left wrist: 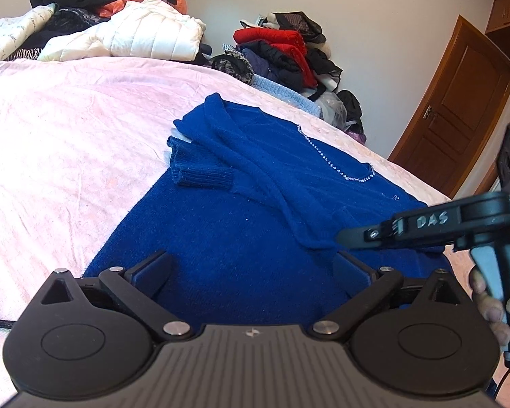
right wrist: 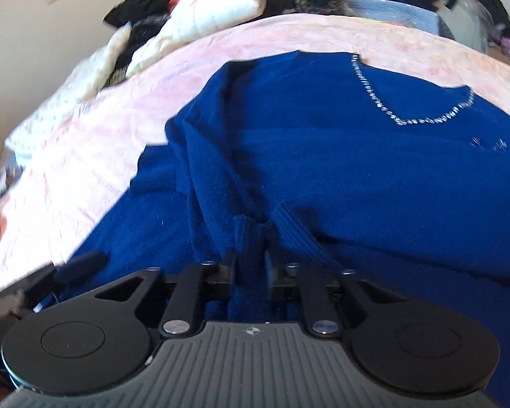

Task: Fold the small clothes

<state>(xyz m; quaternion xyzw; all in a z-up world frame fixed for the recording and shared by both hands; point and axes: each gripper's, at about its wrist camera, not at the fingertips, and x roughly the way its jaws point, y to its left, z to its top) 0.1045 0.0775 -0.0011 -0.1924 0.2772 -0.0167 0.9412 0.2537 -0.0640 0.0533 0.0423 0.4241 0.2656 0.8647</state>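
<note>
A dark blue knit sweater (left wrist: 255, 183) with a sparkly V neckline (right wrist: 404, 119) lies spread on the pink bed cover (left wrist: 68, 142). My left gripper (left wrist: 251, 263) hovers open just above the sweater's lower body, with only flat fabric beneath its fingers. My right gripper (right wrist: 251, 265) is shut on a ribbed sleeve cuff (right wrist: 251, 234), bunching the knit between its pads. In the left wrist view the right gripper (left wrist: 353, 236) comes in from the right, its tip on the end of a sleeve lying across the sweater. Another ribbed cuff (left wrist: 200, 176) rests folded near the sweater's left edge.
A white puffy jacket (left wrist: 146, 34) and dark garments are heaped at the bed's far left. A stack of red, black and blue clothes (left wrist: 282, 54) stands at the far right corner. A wooden door (left wrist: 459, 108) is beyond. A person's hand (left wrist: 493, 309) holds the right gripper's handle.
</note>
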